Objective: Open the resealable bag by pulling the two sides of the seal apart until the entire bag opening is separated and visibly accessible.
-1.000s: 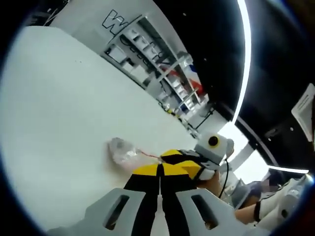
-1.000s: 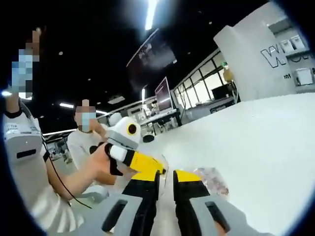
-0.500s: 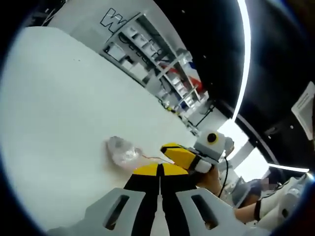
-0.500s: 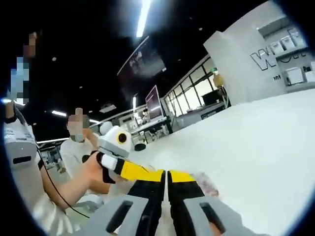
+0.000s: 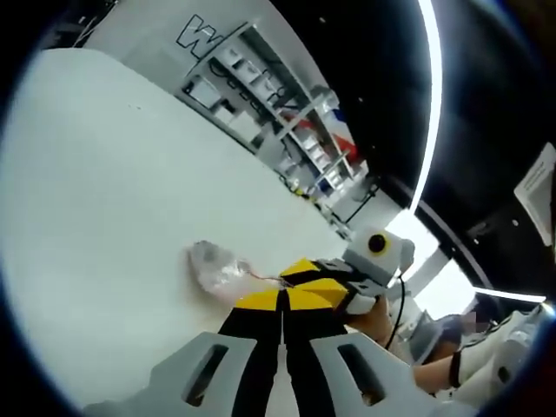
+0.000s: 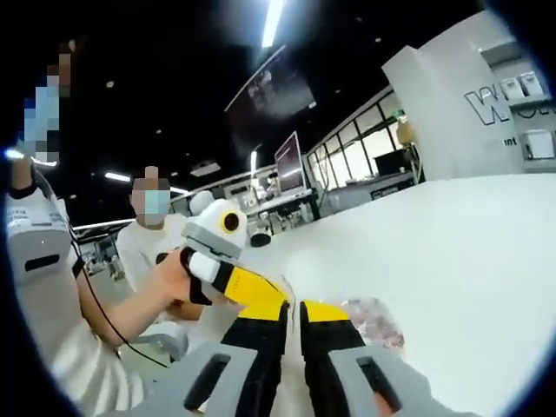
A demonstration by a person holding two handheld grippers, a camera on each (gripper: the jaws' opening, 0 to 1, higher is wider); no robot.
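Left gripper view shows you one resealable bag (image 5: pixel 215 267) on the white desk (image 5: pixel 113 182), just beyond your fingers. Your left gripper (image 5: pixel 282 300) has fingers pressed together, the bag's edge apparently pinched. Your right gripper (image 6: pixel 294 310) fingers stand narrowly apart beside the bag (image 6: pixel 372 319). Two people sit nearby.

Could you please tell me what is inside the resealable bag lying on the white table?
The clear bag holds something pale and pinkish, too blurred to name. The end of it nearest both cameras is covered by the right gripper and left gripper.
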